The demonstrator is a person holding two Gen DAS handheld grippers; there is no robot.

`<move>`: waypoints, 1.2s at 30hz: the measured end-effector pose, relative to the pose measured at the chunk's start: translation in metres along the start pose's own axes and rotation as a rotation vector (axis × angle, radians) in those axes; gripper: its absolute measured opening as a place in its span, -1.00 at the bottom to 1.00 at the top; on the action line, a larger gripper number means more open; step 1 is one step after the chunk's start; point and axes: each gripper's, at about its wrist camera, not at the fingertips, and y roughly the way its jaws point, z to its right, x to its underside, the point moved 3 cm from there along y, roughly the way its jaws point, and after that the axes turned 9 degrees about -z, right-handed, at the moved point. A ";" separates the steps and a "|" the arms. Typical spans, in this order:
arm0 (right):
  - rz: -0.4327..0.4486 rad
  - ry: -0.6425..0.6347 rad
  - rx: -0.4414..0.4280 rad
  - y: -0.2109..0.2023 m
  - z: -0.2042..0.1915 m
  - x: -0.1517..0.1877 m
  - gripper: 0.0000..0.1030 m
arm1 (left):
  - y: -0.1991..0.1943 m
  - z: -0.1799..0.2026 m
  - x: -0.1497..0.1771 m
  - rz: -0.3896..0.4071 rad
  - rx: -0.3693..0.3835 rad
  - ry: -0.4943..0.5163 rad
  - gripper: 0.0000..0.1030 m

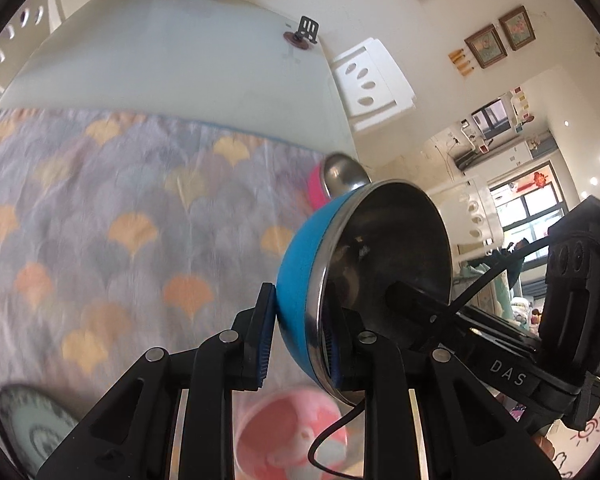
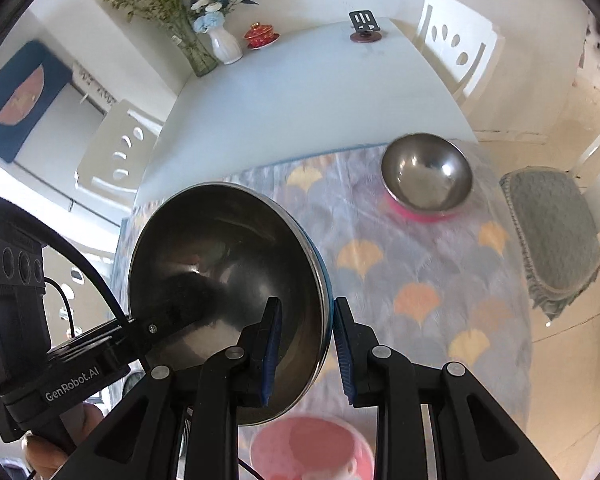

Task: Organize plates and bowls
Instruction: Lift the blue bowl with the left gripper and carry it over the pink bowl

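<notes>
A blue bowl (image 1: 304, 264) with a steel inside (image 2: 220, 272) hangs tilted on edge above the table, held by both grippers. My left gripper (image 1: 300, 324) is shut on its rim, one pad on the blue outside and one inside. My right gripper (image 2: 308, 346) is shut on the opposite rim in the same way. A second steel bowl with a pink outside (image 2: 426, 176) stands on the cloth at the far side (image 1: 340, 174). Below the fingers sits a pink bowl (image 2: 312, 448), blurred (image 1: 296, 436). A patterned plate (image 1: 28, 428) shows at the lower left.
A patterned cloth (image 1: 120, 220) covers the near half of the pale table (image 2: 300, 92). Vases (image 2: 224, 46), a red lidded cup (image 2: 262, 36) and a small black stand (image 2: 364, 26) line the far edge. White chairs (image 2: 456, 44) and a grey-cushioned seat (image 2: 552, 232) surround the table.
</notes>
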 end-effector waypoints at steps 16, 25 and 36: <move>-0.103 0.089 0.014 0.009 0.005 0.140 -0.48 | 0.018 -0.010 0.141 -0.109 0.003 -0.074 -0.63; -0.113 0.086 0.048 0.022 0.012 0.177 -0.48 | 0.036 -0.012 0.173 -0.137 -0.020 -0.061 -0.63; -0.151 0.147 0.032 0.053 0.038 0.196 -0.48 | 0.061 0.002 0.175 -0.119 -0.162 0.052 -0.63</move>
